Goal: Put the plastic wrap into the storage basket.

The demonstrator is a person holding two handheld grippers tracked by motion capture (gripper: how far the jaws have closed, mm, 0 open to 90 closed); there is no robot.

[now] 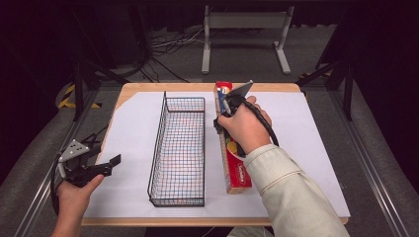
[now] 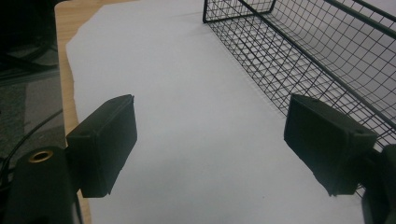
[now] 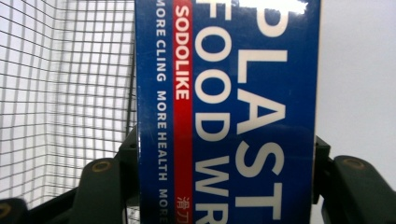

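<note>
At the near left corner of the table (image 1: 133,89), the person's left hand (image 1: 74,197) holds the left gripper (image 1: 109,165) low and level, pointing right toward the basket; its jaws are spread wide with nothing between them. White paper (image 1: 306,148) covers most of the wooden tabletop, leaving open room to the left of the basket and a broad bare stretch on the right.

One black wire basket (image 1: 179,148), long and narrow, runs from near to far at the table's middle. Just beside it on the right lies one long box of plastic food wrap (image 1: 236,173), parallel to the basket.

The person's right hand (image 1: 244,128), arm in a pale sleeve (image 1: 286,192), reaches forward over the box. The right gripper (image 3: 224,154) points down at the box's far half, one jaw on each long side of the box, pinching it.
</note>
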